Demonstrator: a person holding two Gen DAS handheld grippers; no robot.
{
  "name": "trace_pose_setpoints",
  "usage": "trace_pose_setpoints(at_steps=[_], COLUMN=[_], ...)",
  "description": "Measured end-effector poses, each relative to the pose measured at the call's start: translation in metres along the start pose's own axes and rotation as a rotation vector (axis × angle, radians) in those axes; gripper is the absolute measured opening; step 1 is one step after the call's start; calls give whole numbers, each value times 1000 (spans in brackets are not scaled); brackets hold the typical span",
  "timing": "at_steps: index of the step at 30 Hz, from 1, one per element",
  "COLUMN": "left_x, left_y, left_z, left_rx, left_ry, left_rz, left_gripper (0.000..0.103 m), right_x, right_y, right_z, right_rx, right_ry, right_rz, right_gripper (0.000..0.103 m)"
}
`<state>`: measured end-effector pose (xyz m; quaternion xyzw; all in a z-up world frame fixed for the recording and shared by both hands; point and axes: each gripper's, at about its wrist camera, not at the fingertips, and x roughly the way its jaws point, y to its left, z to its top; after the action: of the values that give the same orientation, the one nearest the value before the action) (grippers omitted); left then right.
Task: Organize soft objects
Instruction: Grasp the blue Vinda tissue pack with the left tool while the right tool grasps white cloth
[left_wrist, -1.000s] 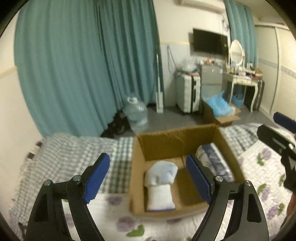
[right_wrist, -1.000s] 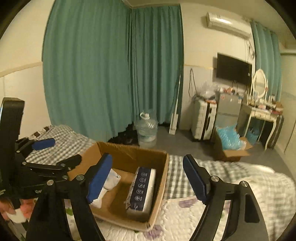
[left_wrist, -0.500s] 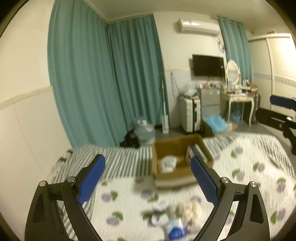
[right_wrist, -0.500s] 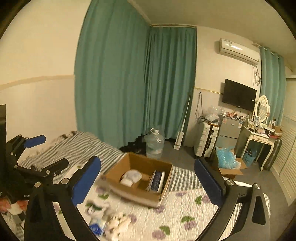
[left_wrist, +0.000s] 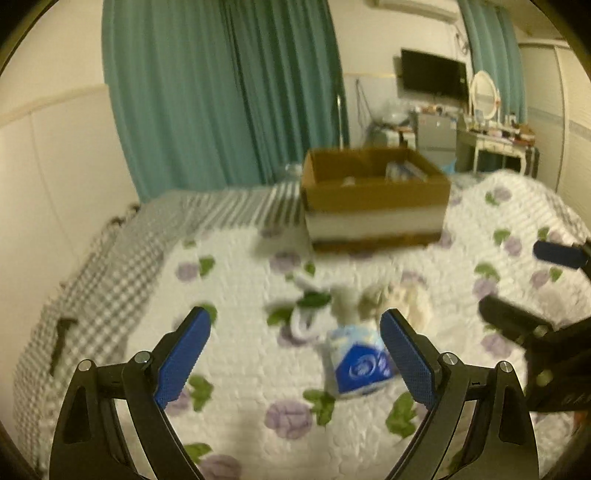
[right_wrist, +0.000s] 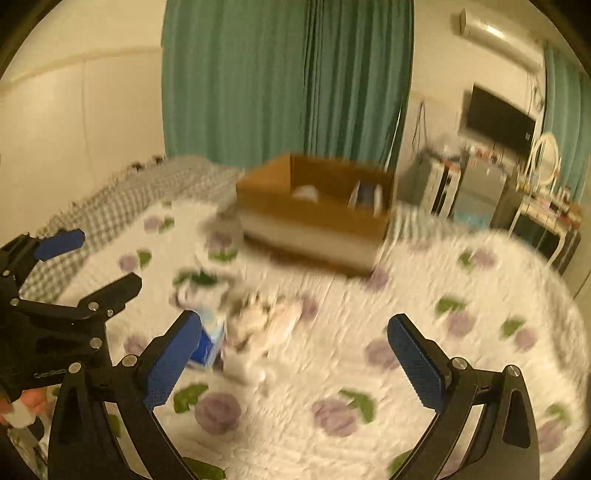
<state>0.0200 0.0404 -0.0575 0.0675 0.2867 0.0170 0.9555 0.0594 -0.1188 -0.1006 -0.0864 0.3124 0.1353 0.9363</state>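
You have pulled both the left gripper and right gripper back from the cardboard box, jaws wide and empty, toward the tissue pack and plush toy still loose on the quilt.

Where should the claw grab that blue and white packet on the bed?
Probably across its two long side faces. The blue and white packet lies on the quilt just ahead of the open left claw, nearer its right finger. Coming down from above looks best, since a fluffy toy crowds its far end.
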Motion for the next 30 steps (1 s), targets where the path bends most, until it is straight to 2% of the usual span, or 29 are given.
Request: trace_pose_setpoints(at_steps=[5,9,11,13,14,15,16,18,22,30], left_x=[32,57,66,71,74,75,76,77,71,77], left_y=[5,11,13,14,14,14,14,13,4,-28], left_z=[-30,-42,-48,-52,-54,-56,-57,-58,-58,-54], left_rx=[-34,-45,-55,-64,-63,-61,-62,-61,-32,11], left_ry=[86,155,177,190,194,203,209,215,206,259], left_rz=[-7,-16,-33,-62,-67,-82,-94,-116,-136,-215], left_gripper=[94,94,94,94,94,94,94,94,94,94], right_x=[54,84,96,103,106,106,106,103,84,54], right_y=[6,10,14,17,18,18,19,20,10,-20], right_z=[-31,-40,-42,-44,-45,-46,-46,-45,-41,-26], right_rx=[-9,6,-1,-5,-6,-2,2,-3,-1,61], right_ry=[128,199,230,248,260,265,266,263,231,151], right_rz=[29,76,89,88,98,116,134,141,109,66], right_gripper=[101,101,98,82,77,66,49,36,36,36])
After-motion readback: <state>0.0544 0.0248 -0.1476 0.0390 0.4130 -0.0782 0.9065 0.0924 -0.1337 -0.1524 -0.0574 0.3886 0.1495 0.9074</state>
